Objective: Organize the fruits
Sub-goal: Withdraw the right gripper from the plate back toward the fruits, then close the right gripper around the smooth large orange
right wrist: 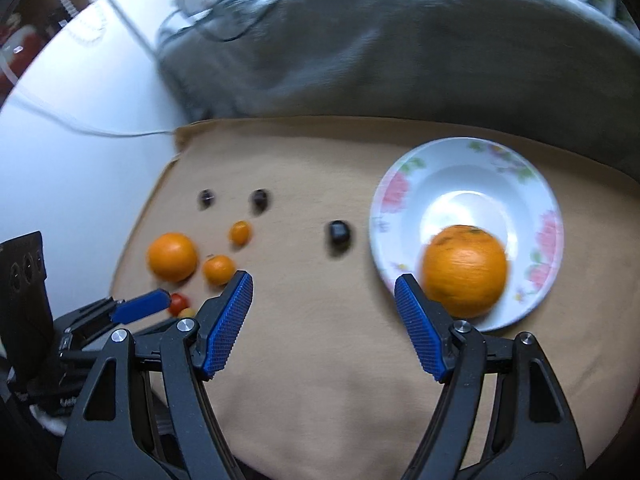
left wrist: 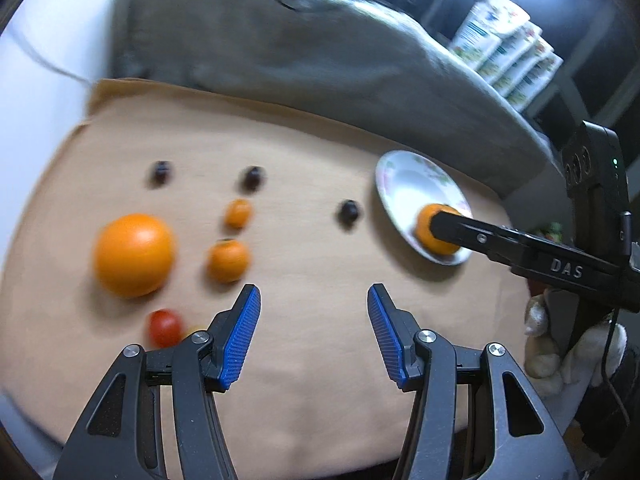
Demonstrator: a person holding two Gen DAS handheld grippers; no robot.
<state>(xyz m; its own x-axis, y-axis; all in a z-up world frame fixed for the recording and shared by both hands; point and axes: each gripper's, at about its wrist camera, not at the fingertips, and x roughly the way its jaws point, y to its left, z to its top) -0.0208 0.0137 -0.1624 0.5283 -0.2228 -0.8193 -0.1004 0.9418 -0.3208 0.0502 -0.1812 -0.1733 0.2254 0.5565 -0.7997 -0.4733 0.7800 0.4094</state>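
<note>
A white flowered plate (right wrist: 528,196) (left wrist: 404,184) sits on the tan cloth at the right, with an orange (right wrist: 464,270) (left wrist: 430,236) resting in it. My right gripper (right wrist: 324,292) is open and empty, its right finger just beside that orange. My left gripper (left wrist: 314,300) is open and empty above bare cloth. To the left lie a large orange (left wrist: 134,254) (right wrist: 172,256), two small oranges (left wrist: 227,260) (left wrist: 238,213), a red cherry tomato (left wrist: 165,327) and three dark grapes (left wrist: 349,212) (left wrist: 253,178) (left wrist: 160,172).
The tan cloth (left wrist: 304,360) covers the table. A grey cushion (left wrist: 280,48) lies along its far edge. Stacked cartons (left wrist: 508,52) stand at the back right. A white surface with a cable (right wrist: 80,120) lies to the left.
</note>
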